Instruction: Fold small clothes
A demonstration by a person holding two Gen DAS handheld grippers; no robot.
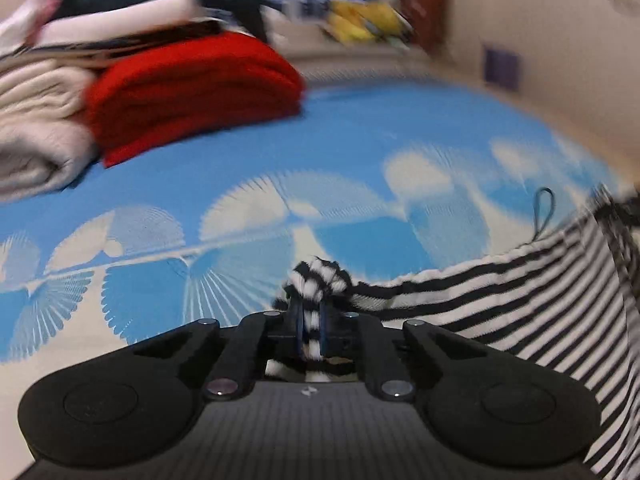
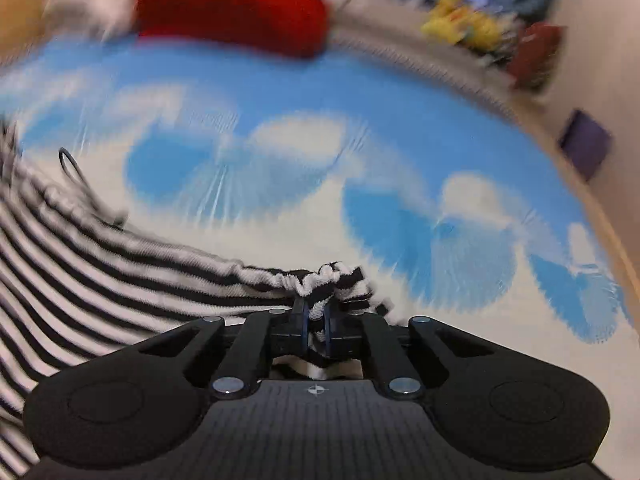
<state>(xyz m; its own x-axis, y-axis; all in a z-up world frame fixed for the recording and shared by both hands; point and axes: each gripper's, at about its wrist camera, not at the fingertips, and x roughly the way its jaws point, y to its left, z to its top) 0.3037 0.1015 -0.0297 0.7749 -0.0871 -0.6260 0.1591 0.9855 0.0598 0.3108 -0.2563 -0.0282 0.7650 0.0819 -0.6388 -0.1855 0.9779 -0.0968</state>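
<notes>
A black-and-white striped garment (image 1: 520, 304) hangs stretched between my two grippers above a blue and white patterned mat (image 1: 240, 208). My left gripper (image 1: 311, 320) is shut on one bunched corner of it, and the cloth runs off to the right. My right gripper (image 2: 316, 316) is shut on the other bunched corner, and the striped garment (image 2: 100, 272) runs off to the left. A thin dark loop (image 1: 543, 210) sticks up from the garment's top edge. Both views are motion-blurred.
A pile of folded clothes lies at the far left of the mat: a red piece (image 1: 192, 92), a cream piece (image 1: 36, 132), and white and dark green ones on top. Yellow items (image 1: 360, 20) and boxes stand beyond the mat. A beige wall (image 1: 540, 40) is at right.
</notes>
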